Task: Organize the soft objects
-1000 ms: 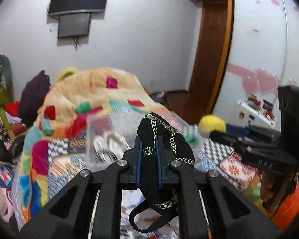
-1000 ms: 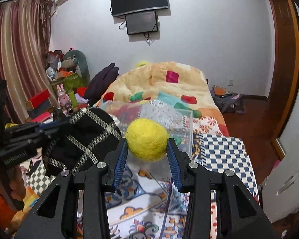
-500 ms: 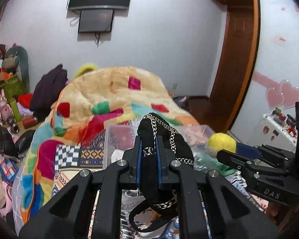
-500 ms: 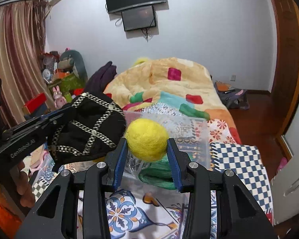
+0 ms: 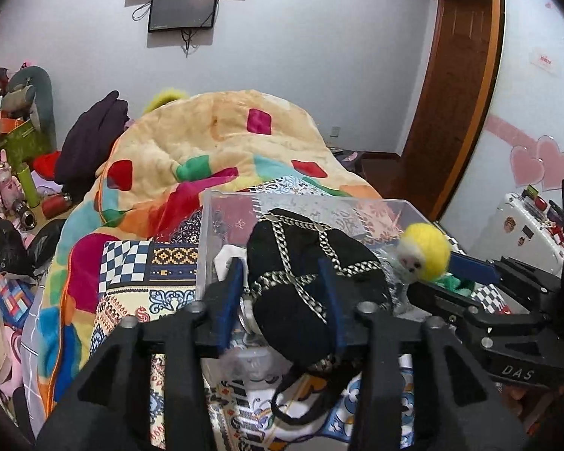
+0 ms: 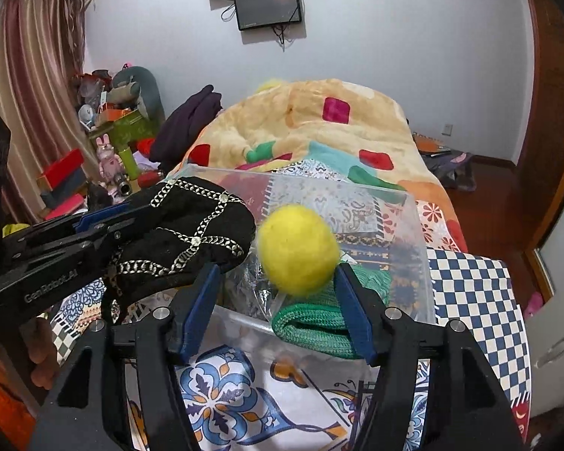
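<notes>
Left wrist view: the left fingers (image 5: 240, 282) are spread wide. The black hat (image 5: 312, 282), trimmed with silver chain, lies between them; it leans on the right-hand pad and stands clear of the other, so it looks let go rather than pinched. It sits over the near end of the clear bin (image 5: 206, 233), just ahead of the fingers, its long axis running forward and to the right. To the right, the right gripper (image 5: 443, 282) reaches in sideways with a yellow ball (image 5: 426, 250) at its tip. White letters on that gripper read "DAS".

Right wrist view: the right fingers (image 6: 347, 300) are spread too. The ball (image 6: 297, 250), blurred, hangs between and just ahead of them, touching neither firmly, above a green knit (image 6: 316, 323) in the bin (image 6: 417, 225). The hat (image 6: 184, 240) is left of the ball, nearly touching it. The left gripper (image 6: 105, 225) beside it reads "GenRobot.AI".

Both grippers are at the bin; the drop for each thing is straight down.
</notes>
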`<action>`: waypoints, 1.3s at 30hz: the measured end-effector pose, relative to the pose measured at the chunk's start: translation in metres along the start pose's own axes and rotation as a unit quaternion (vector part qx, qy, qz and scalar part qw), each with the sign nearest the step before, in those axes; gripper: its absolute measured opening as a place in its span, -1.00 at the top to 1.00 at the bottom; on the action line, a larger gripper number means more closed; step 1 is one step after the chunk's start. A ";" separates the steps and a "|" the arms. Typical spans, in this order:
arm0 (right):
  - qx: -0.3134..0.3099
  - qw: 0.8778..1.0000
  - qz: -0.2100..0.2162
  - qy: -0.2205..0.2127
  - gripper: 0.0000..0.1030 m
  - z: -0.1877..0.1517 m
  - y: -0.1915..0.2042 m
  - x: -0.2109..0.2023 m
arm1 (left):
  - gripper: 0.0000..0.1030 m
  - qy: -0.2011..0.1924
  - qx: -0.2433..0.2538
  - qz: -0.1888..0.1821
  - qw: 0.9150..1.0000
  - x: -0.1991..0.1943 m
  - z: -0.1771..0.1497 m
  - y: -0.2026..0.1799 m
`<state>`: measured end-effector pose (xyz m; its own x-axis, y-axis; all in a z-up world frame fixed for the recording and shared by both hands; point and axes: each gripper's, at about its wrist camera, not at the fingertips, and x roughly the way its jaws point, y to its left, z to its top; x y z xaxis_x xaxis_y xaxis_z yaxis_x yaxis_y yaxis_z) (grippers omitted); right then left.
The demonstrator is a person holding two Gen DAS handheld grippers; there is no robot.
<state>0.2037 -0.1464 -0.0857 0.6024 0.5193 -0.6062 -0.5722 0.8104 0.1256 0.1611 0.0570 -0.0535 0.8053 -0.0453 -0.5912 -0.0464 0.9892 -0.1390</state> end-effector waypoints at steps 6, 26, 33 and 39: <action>-0.002 1.000 0.001 -0.019 -0.15 0.002 -0.002 -0.019 | -0.05 -0.018 0.002 -0.012 1.000 -0.022 0.002 -0.003; -0.021 0.984 -0.007 -0.178 -0.65 0.013 0.011 -0.125 | -0.75 -0.159 0.036 -0.024 0.986 -0.135 0.007 -0.041; -0.024 0.981 -0.003 -0.191 -0.90 0.008 0.014 -0.128 | -0.97 -0.171 0.036 -0.009 0.985 -0.145 0.003 -0.045; -0.025 0.982 -0.006 -0.189 -0.97 0.004 0.015 -0.124 | -0.98 -0.170 0.045 -0.008 0.984 -0.144 -0.003 -0.048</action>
<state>0.1226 -0.1978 -0.0050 0.7679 0.5805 -0.2708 -0.5841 0.8081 0.0760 0.0456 0.0161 0.0362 0.9573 -0.0258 -0.2879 0.0069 0.9978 -0.0665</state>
